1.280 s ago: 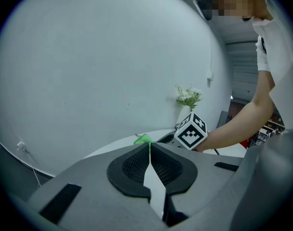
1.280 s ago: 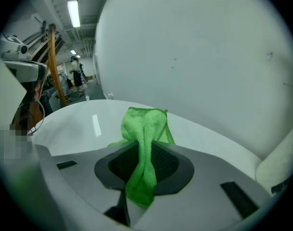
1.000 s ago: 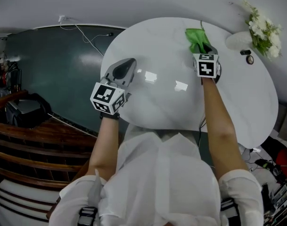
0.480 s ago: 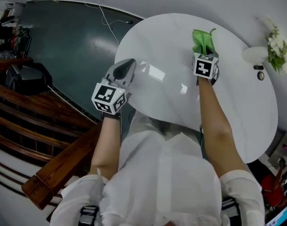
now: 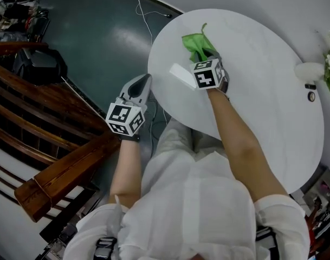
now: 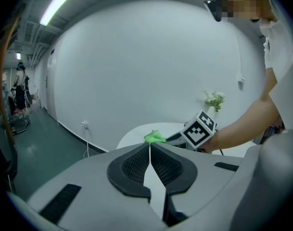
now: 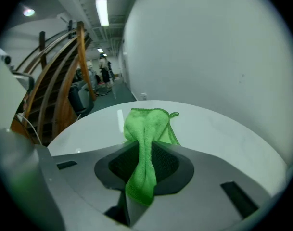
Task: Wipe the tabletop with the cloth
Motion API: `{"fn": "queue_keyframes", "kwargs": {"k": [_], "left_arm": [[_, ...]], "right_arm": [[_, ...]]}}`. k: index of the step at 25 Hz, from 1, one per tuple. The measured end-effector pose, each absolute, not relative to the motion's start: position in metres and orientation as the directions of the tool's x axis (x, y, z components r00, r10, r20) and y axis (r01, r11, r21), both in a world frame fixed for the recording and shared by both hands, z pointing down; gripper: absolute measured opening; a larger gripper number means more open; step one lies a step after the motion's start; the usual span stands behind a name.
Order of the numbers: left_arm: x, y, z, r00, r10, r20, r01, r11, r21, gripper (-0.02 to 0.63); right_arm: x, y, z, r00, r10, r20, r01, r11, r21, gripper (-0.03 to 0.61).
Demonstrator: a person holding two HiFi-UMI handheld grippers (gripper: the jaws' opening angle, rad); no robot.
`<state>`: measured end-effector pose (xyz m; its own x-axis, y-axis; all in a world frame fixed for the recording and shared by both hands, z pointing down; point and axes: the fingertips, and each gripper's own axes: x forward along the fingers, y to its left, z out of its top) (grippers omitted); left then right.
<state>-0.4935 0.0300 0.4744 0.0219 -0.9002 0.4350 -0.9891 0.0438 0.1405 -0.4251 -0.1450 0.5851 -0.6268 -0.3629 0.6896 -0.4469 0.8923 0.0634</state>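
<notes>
Cloth (image 5: 195, 43), green, head view: on white round table (image 5: 262, 64), toward its left rim. Right gripper (image 5: 204, 57) right at cloth's near end. Left gripper (image 5: 143, 84) hangs off table edge, over dark floor (image 5: 99, 42).

Left gripper view: jaws pressed together, nothing between. Cloth and right gripper visible beyond on table.

Right gripper view: jaws pinching cloth, bunched strip running between pads. Rest fans out ahead, looks like it's lying on tabletop, can't be 100% sure.
</notes>
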Motion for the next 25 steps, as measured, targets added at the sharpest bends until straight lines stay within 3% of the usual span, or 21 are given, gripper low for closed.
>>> {"fn": "queue_keyframes", "kwargs": {"k": [7,12,16,21,25], "left_arm": [[-0.489,0.046,0.480,0.015,-0.897,0.442,-0.987,0.057,0.148,0.021],[-0.480,0.044,0.484,0.059,-0.894,0.445,-0.989,0.009,0.148,0.021],[-0.470,0.033,0.483,0.122,-0.892,0.434,-0.987,-0.062,0.149,0.021],[-0.452,0.029,0.487,0.210,-0.875,0.436,-0.975,-0.154,0.159,0.021],[-0.438,0.039,0.489,0.267,-0.861,0.433,-0.962,-0.211,0.174,0.021]], "right_arm": [[-0.460,-0.004,0.595,-0.728,-0.095,0.679,-0.061,0.995,0.075,0.069],[-0.435,0.038,0.601,-0.733,-0.021,0.680,0.070,0.992,0.106,0.069],[-0.394,0.016,0.604,-0.722,-0.130,0.680,-0.049,0.989,0.137,0.069],[-0.313,-0.039,0.599,-0.627,-0.374,0.684,-0.411,0.904,0.118,0.069],[-0.245,-0.053,0.602,-0.503,-0.502,0.703,-0.614,0.780,0.119,0.069]]}}
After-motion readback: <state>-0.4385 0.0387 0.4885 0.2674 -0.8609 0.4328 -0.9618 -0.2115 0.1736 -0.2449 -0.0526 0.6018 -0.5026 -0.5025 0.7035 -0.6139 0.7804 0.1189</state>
